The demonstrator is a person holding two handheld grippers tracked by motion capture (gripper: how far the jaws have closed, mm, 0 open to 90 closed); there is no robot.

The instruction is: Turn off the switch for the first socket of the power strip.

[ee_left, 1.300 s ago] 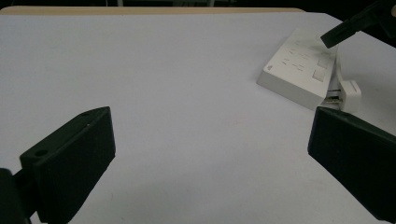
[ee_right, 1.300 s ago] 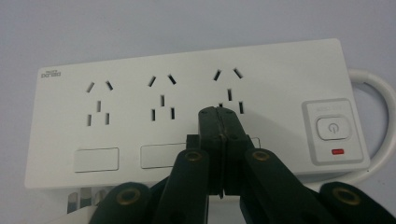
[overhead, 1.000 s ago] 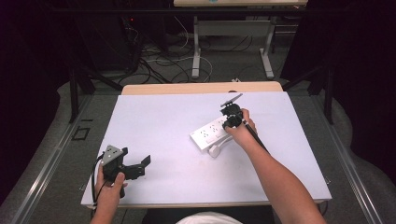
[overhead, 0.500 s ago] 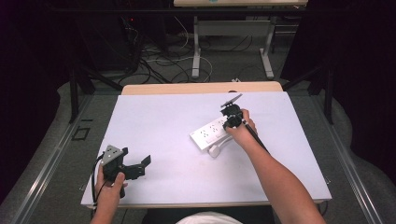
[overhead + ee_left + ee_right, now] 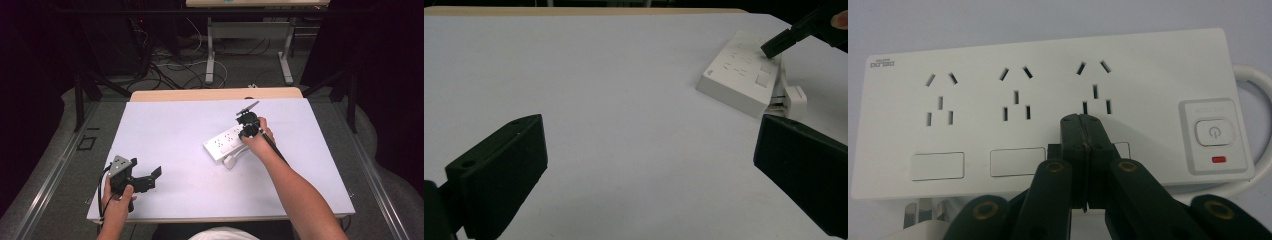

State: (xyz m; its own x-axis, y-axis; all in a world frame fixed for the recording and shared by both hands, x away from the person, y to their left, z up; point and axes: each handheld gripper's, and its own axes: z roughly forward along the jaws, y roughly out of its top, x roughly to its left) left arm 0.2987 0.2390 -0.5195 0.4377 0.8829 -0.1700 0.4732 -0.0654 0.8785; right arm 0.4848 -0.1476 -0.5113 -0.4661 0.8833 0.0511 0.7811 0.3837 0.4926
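1. Two tongs to look at first. Left tongs (image 5: 150,179): wide open, nothing between them, down at 8 o'clock on the table (image 5: 175,125).
2. Right tongs (image 5: 1083,122): shut tight, tips pressed together, gripping nothing, pointing down at the white power strip (image 5: 225,142).
3. Power strip: flat on the table, a little past the middle toward 1 o'clock. White plug (image 5: 230,161) just beside it, at its 6 o'clock.
4. Looks like a poking job. Closed tips set just under the third socket (image 5: 1094,85), right by a small flat tab (image 5: 1122,149) half hidden behind them. Cannot tell whether touching or a hair above.
5. To do it well, push straight down, slow and soft. No sideways shove, to stop any sliding.
6. Aim for the middle of the tab, not its edge, to avoid slipping off.
7. Stay away from the big power button (image 5: 1215,132) at 3 o'clock, and from the socket holes at 12 o'clock of the tips.
8. Squeeze the right tongs closed all through the push, to make one firm finger out of both tips.
9. At any sign of scooting, bring the left tongs over and press down on the strip's far end to pin it.
10. Lift straight up after the push, then check the little red light (image 5: 1218,160) under the button.
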